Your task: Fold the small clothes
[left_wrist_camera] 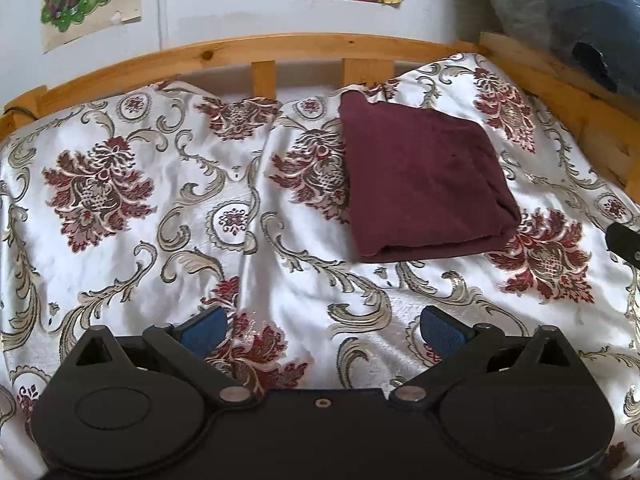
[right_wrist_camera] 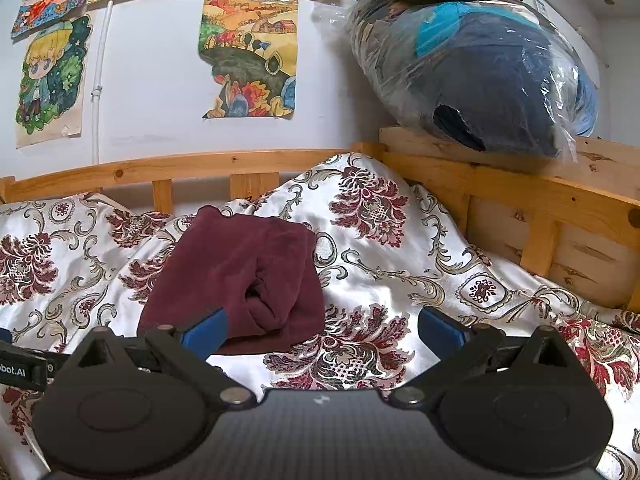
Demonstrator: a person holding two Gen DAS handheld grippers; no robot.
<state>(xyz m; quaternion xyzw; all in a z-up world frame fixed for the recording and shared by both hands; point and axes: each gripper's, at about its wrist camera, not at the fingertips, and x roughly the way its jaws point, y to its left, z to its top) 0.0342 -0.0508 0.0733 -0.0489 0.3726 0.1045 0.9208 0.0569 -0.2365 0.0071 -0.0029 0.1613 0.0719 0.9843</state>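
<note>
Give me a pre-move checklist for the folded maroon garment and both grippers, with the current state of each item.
1. Left gripper open, nothing held: ok.
2. Right gripper open, nothing held: ok.
3. Maroon garment folded into a compact rectangle: ok.
4. Garment resting flat on the floral bedspread, apart from the wooden bed rail: ok.
5. Near edge of the fold tidy: not ok, layers bunch and gape in the right wrist view.
6. More clothes left to fold: cannot tell.

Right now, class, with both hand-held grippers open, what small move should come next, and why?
Probably draw both back: the maroon cloth already lies folded on the bedspread, and the left hand-held gripper and right hand-held gripper hold nothing.
</note>
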